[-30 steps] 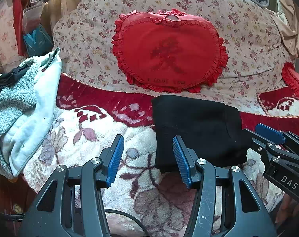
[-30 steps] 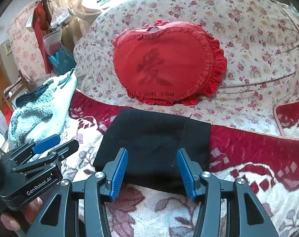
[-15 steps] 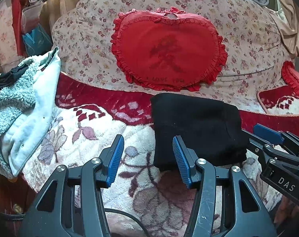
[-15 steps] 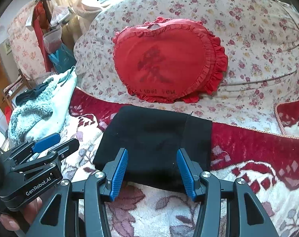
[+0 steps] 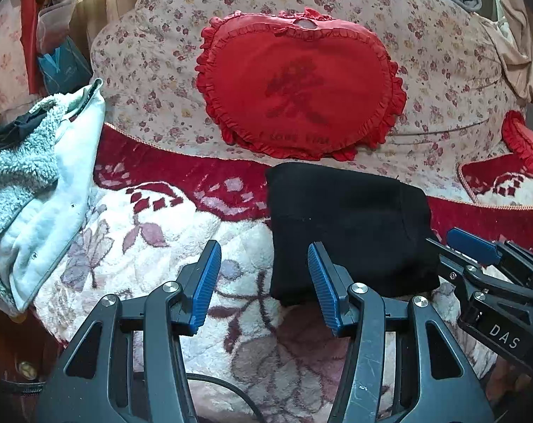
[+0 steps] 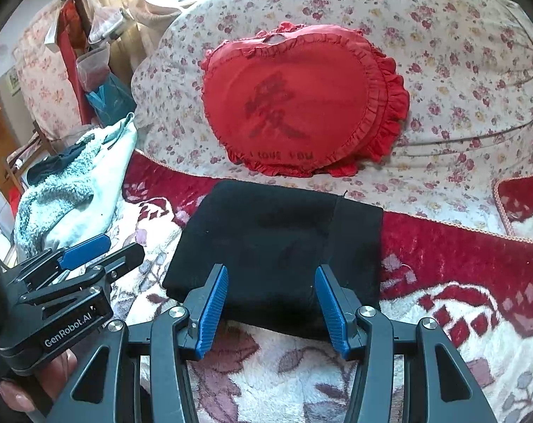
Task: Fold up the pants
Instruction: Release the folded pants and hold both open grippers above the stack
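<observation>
The black pants [image 5: 347,229] lie folded into a compact rectangle on the sofa seat; they also show in the right wrist view [image 6: 277,246]. My left gripper [image 5: 262,282] is open and empty, held just off the pants' near left corner. My right gripper [image 6: 270,303] is open and empty, held over the pants' near edge. Each gripper shows in the other's view, the right one [image 5: 477,257] at the pants' right side and the left one [image 6: 90,253] at their left side.
A red heart-shaped cushion [image 5: 298,95] leans on the floral sofa back behind the pants. A pale fleece garment [image 5: 37,183] is heaped on the left armrest. A red and white floral blanket [image 5: 153,232] covers the seat. Another red cushion [image 5: 527,141] sits at far right.
Both grippers have drawn back very slightly from the pants and stay open. The folded pants have not moved.
</observation>
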Demonstrator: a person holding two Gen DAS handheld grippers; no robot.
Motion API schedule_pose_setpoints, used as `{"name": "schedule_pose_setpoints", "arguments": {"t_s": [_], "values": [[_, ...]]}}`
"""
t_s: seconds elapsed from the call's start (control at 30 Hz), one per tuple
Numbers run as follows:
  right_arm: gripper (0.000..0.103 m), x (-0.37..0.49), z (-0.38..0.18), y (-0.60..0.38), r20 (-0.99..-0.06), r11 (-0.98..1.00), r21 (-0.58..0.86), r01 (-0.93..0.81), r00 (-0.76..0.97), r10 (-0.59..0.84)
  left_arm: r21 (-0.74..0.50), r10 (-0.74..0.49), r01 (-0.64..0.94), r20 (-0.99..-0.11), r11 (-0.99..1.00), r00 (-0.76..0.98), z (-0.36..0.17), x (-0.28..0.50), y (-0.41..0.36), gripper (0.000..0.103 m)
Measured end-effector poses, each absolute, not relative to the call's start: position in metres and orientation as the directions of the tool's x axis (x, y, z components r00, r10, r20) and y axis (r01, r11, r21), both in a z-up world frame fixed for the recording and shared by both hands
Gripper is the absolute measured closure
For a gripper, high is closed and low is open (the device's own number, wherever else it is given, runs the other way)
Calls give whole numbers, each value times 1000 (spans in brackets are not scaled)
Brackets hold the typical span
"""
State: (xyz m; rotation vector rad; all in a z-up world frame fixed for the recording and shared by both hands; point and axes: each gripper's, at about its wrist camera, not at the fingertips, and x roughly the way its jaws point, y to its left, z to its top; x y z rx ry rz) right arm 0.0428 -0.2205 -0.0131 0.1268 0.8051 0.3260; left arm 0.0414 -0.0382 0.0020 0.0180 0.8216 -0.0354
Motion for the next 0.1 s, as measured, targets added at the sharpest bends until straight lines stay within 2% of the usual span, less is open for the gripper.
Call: {"name": "schedule_pose_setpoints", "arguments": {"t_s": [0.1], "values": [[53,43,-15,-227,-682,945,234,-229,654,327,-2,-26,37,-741,999,671,0,44,-36,52]]}}
